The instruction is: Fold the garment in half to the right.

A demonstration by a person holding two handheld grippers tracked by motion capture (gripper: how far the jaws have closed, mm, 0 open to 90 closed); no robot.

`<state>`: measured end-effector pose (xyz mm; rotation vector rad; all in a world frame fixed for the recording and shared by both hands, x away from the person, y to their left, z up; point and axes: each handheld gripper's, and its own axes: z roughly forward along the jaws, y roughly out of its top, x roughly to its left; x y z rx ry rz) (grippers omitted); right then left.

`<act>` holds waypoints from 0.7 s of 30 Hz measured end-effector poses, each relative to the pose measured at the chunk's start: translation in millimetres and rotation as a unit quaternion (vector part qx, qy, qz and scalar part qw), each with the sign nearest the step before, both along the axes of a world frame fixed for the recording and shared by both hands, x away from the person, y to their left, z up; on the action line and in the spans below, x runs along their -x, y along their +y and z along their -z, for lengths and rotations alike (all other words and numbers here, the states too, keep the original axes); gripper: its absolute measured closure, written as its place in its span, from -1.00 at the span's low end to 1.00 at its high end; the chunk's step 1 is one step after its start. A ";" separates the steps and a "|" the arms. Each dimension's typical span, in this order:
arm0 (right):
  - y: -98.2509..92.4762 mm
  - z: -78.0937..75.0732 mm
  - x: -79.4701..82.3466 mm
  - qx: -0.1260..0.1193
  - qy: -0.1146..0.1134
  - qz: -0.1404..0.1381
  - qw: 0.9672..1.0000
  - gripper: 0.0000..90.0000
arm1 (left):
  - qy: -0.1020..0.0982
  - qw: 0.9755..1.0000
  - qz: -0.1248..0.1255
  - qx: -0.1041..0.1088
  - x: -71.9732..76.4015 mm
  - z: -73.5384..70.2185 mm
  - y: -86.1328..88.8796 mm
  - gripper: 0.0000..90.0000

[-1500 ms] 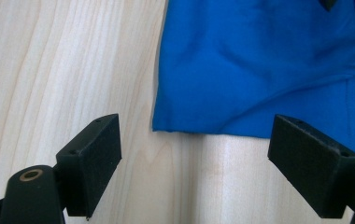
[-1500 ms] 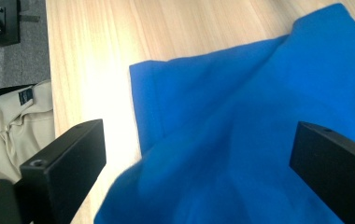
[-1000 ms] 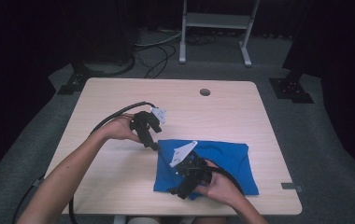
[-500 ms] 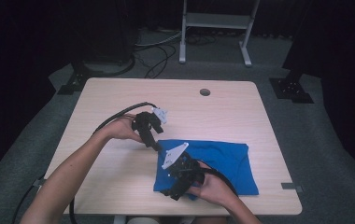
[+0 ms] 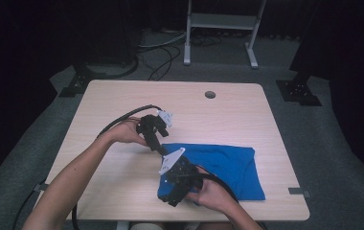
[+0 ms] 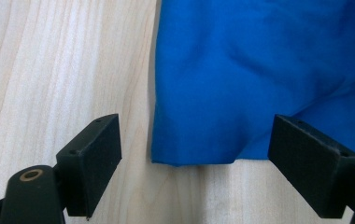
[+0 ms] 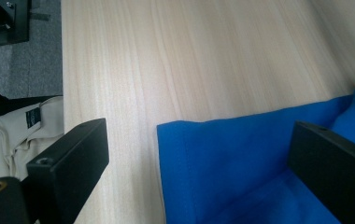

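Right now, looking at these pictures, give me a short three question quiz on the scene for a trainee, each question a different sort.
1. True or false: the left gripper has its jaws clamped on the blue cloth.
2. Multiple choice: the blue cloth lies A) flat on the wooden table, B) draped over a chair, C) in a basket.
3. Fill in: both grippers hover at the cloth's ____ corners, as the high view shows it.

Key
1. False: the jaws stand wide, with the cloth's corner between them, untouched.
2. A
3. left; the right gripper is open too, at the near left corner.
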<state>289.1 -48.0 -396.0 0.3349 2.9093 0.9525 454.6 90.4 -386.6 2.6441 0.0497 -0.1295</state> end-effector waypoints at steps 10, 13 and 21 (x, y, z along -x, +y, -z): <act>7.3 4.5 -0.3 0.000 0.005 0.005 1.000 -0.86 | 0.006 1.000 0.000 -0.005 -1.8 4.0 -1.2 -0.63; 8.5 4.9 0.0 0.000 0.007 0.006 1.000 -0.86 | 0.008 1.000 0.000 -0.003 -2.2 4.6 -1.6 -0.63; 9.3 6.8 -1.0 0.000 0.009 0.011 1.000 -0.86 | 0.012 1.000 -0.003 -0.001 -3.4 5.1 -0.8 -0.63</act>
